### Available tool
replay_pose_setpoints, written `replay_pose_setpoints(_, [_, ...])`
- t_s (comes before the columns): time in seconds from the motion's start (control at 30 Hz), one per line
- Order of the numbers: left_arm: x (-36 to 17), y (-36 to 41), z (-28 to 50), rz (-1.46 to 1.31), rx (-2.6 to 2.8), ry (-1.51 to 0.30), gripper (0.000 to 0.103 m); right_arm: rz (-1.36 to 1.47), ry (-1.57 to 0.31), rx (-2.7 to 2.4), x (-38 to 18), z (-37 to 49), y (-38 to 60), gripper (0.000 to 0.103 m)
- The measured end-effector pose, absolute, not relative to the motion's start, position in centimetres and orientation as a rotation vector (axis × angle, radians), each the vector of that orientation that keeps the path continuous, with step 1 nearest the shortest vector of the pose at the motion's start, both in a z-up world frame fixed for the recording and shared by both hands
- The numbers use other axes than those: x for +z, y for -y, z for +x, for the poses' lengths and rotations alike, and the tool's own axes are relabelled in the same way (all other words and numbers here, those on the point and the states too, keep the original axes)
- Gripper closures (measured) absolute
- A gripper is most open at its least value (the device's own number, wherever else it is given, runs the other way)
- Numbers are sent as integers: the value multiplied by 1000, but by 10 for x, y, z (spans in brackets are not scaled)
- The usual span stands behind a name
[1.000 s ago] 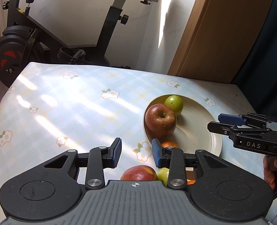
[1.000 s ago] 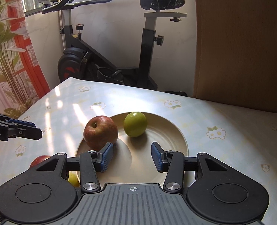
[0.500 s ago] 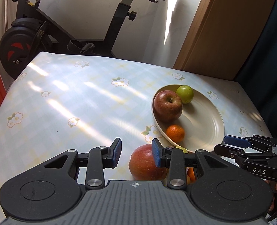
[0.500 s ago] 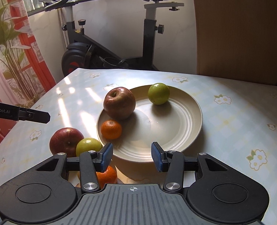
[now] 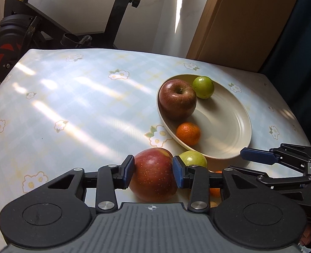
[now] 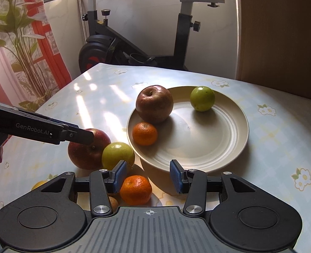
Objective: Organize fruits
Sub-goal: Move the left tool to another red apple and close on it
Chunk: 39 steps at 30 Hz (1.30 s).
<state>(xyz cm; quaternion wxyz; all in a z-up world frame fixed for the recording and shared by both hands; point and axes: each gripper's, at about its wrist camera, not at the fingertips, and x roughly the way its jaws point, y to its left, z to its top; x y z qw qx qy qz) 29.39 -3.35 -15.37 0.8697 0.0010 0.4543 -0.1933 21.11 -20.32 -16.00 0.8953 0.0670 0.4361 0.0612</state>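
The left gripper (image 5: 153, 171) sits low over the near part of the table (image 5: 75, 105), its jaws straddling a red apple (image 5: 153, 175) that rests on the flowered tablecloth. The jaws have just been opening; the blue pads (image 5: 130, 168) stand at the apple's two sides, and whether they press on its skin cannot be told from the pictures. Just right of that apple, touching it, lies a yellow-green fruit (image 5: 192, 158), tucked against the near rim of the plate.

The right gripper (image 6: 148, 176) hovers nearby at the near edge, jaws parted and grasping nothing. A tangerine (image 6: 136, 189) lies on the cloth beside its left pad, not between the pads in any grip. A small brownish fruit (image 6: 113, 202) and a yellow one (image 6: 38, 184) peek out from behind the gripper body, mostly hidden.

Farther in, the cream plate (image 6: 225, 143) stands toward the table's right side. On it a small tangerine (image 6: 145, 133) lies at the near-left rim, a large dark red apple (image 6: 154, 103) just behind it at the left rim, and a green fruit (image 6: 202, 98) at the far rim, apart from the apple in the right view.

Beyond the table's far edge stands an exercise bike (image 6: 117, 44) against a pale wall, with a leafy plant (image 6: 22, 42) by the window.
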Motion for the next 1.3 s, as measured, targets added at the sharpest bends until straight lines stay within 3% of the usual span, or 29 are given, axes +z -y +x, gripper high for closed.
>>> replay_pose_setpoints(0.77, [-158, -52, 315, -229, -386, -988, 58, -94, -964, 399, -156, 266, 107, 59])
replay_pose_setpoints(1.3, [-166, -61, 319, -315, -427, -1016, 58, -94, -1046, 463, -178, 289, 86, 39])
